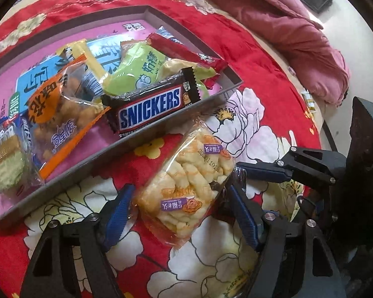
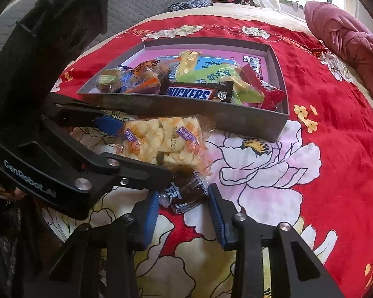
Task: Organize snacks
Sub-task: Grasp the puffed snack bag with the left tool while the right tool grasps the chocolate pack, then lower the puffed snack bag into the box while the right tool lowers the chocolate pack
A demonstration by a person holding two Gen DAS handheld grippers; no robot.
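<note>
A grey box (image 2: 248,121) is set on a bed covered by a red flowered quilt (image 2: 323,114). The box is crowded with snacks: a Snickers bar (image 1: 151,106) leans over its near wall, with a green packet (image 1: 139,69), an orange packet (image 1: 62,106) and a red packet (image 1: 186,49) piled behind it.

Just outside the near wall, a clear bag of pale puffs (image 1: 186,188) is laid on the quilt. The left gripper (image 1: 180,213) is held wide open around this bag; its fingers (image 1: 118,211) are seen on either side, and the bag does not look squeezed.

Close beside the bag, a small dark packet (image 2: 186,193) is lying on the quilt, partly covered in the right view by the left gripper's lower finger, which crosses in front of it. The right gripper (image 2: 184,213) is seen half open about this packet, and its fingers (image 2: 150,213) stand clear of the wrapper. A pink blanket (image 2: 348,42) is heaped beyond the quilt.
</note>
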